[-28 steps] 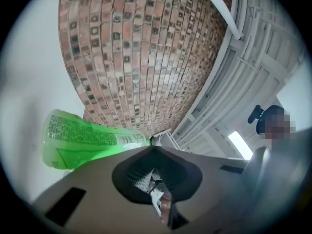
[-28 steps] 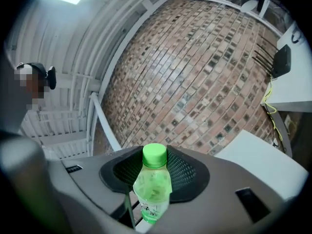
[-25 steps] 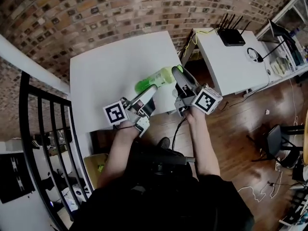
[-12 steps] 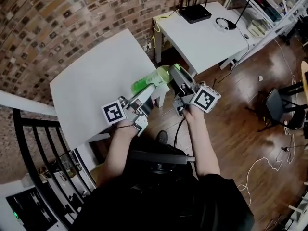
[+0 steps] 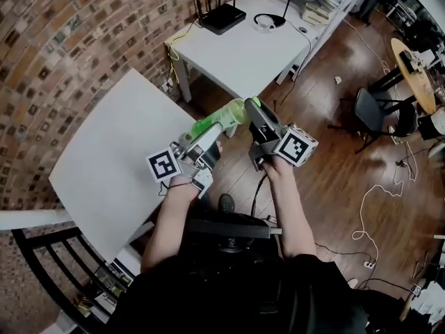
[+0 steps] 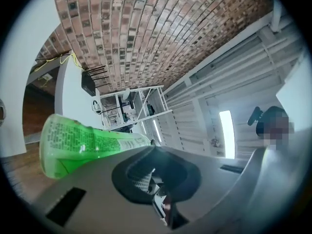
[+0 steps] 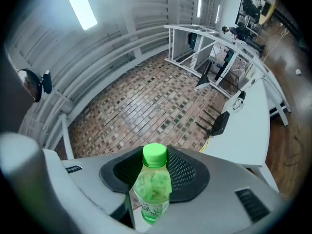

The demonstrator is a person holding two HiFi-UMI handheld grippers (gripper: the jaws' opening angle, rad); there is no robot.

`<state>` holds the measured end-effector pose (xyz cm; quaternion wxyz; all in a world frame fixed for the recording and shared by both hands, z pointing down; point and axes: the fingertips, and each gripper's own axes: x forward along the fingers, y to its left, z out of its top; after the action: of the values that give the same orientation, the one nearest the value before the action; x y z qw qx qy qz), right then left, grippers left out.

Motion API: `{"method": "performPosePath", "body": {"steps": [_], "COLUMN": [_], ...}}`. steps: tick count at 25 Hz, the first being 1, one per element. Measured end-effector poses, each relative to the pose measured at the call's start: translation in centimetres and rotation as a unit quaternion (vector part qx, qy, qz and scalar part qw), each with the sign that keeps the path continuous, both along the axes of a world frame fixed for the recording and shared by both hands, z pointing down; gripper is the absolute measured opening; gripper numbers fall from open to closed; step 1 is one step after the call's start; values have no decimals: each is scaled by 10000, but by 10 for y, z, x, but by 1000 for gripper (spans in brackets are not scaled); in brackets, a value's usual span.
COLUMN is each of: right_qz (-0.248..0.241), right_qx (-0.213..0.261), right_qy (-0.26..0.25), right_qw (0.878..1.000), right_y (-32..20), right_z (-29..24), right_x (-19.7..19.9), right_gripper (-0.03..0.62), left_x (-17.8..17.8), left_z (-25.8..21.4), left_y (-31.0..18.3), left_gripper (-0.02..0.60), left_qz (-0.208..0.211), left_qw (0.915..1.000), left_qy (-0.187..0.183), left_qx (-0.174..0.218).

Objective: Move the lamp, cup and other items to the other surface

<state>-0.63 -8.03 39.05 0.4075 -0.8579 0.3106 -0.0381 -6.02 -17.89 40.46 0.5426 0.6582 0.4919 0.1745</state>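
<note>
**Bottle in the right tool, far bench at twelve o'clock**

Bottle, green and capped, hung in the air above the floor, in the gap between the two white benches. Seen from the head view, its long axis ran from eight o'clock to two o'clock, with the cap at the two o'clock end. The right tool had its jaws closed round the body just below the neck, standing wide because the bottle is broad. The cap pointed out ahead of the tool. The left tool had its jaws drawn together with nothing between them. The bottle lay along its outer side, and I could not tell whether the two touched.

The bench with the router on it, the far bench, lay at about twelve o'clock from the bottle. The near bench lay off at eight o'clock. The right hand was the nearer to the far bench, so I judged the set-down would be its job.

The bottle's label carried fine print, too small to read. The cubes on the tools bore only square black-and-white markers, and no brand showed on the router.
</note>
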Motion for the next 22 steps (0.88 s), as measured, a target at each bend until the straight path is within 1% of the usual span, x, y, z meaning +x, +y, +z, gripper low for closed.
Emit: {"method": "performPosePath", "body": {"steps": [6,9,12,17,22], "right_qz": [859,1213,1543,1899,2027], "right_qx": [-171,-216,-261,-267,-253], "right_qy": [54,59,-40,-47,-50], "right_qw": [9961,9924,9877,9814,9789], "right_y": [34,48,64,88,115], "right_z": [-9,-11,-5,-4,-1], "right_x": [6,2,-6,-14,-12], "right_gripper": [178,178,178,178,178], "left_x": [16,22,22,21,26], "left_z": [3,9,12,18,22], "left_y": [5,9,16,30,54], "left_gripper": [6,6,6,6,6], "left_qz": [508,727,957,1227,1327], "left_qw": [9986,9972,9951,9921,9908], "left_qy": [-61,-102,-159,-217,-254], "left_qx": [-126,-133,-178,-108,-12]}}
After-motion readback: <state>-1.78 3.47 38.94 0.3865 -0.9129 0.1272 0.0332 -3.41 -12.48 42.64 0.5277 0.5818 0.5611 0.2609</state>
